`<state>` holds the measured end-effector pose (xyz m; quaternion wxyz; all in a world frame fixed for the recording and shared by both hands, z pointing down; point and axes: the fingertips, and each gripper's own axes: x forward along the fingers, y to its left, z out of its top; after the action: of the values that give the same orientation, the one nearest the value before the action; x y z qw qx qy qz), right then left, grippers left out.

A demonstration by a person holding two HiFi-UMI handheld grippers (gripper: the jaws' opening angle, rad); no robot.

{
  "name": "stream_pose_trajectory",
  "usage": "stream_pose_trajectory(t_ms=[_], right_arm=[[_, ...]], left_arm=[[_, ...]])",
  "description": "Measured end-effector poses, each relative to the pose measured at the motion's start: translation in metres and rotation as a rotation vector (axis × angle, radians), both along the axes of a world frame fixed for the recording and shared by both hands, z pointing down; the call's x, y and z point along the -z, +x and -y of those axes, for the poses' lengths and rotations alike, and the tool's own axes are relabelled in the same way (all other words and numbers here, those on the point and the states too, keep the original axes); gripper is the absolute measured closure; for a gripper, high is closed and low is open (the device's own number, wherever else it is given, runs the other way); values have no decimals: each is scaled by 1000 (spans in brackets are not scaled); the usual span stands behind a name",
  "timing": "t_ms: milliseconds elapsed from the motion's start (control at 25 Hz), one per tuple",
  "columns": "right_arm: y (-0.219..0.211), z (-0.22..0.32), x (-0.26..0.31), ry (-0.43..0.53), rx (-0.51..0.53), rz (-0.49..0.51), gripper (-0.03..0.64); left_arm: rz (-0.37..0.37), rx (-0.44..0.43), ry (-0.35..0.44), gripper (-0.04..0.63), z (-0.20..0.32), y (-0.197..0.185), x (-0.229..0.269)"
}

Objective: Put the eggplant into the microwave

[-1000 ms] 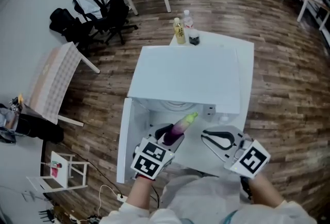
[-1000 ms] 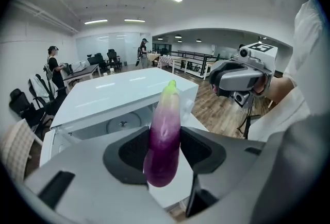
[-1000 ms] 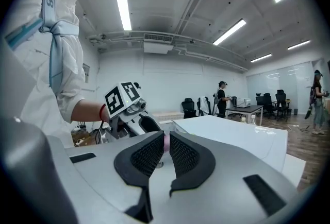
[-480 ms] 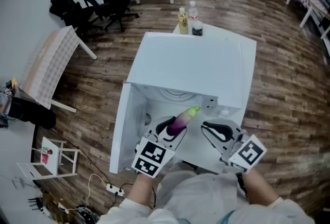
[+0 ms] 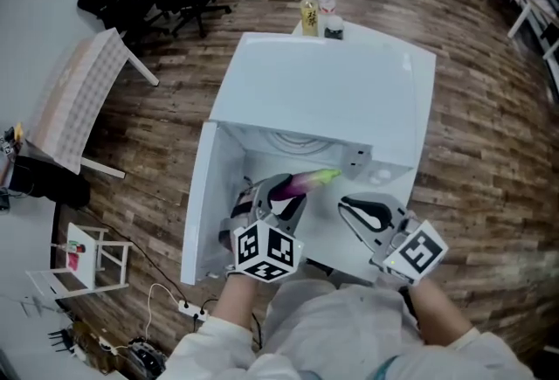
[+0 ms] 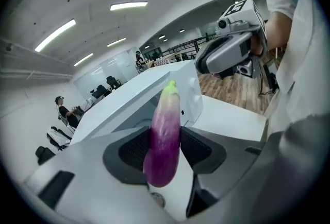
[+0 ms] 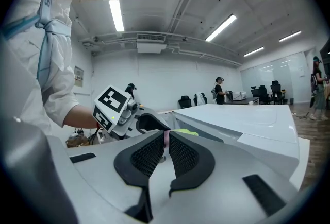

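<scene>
My left claw (image 5: 276,198) grips the eggplant (image 6: 165,133) by its purple belly, one pad on each side, with the green tip pointing away from me. My right claw (image 7: 165,152) has its pads almost together and nothing between them; it hangs just beside the left one, a little toward me.

Beyond the claw, the eggplant is in the air at the mouth of the white microwave (image 5: 336,94). The door (image 5: 197,205) is swung open on the left, and the turntable (image 5: 293,142) shows pale inside. I judge this to be the placing step, with the eggplant not yet set down. Next I should push the left claw deeper into the cavity, lower the eggplant onto the turntable and then spread the pads, keeping clear of the door and the upper edge.
</scene>
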<state>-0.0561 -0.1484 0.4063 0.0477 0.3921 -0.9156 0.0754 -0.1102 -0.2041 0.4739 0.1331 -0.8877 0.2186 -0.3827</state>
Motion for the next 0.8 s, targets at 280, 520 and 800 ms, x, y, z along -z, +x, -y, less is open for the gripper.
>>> stream_pose_trajectory(t_ms=[280,520,800], right_arm=[[0,0,-6,2,-70,0,580],[7,11,-19,30,-139,-22,580],[5,25,-52,43,-256,-35,580]], left_arm=[[78,-58,133,405,18,6,-4],[128,-116,232,405,34,18,-22],[175,-156,309,405,58,18,-49]])
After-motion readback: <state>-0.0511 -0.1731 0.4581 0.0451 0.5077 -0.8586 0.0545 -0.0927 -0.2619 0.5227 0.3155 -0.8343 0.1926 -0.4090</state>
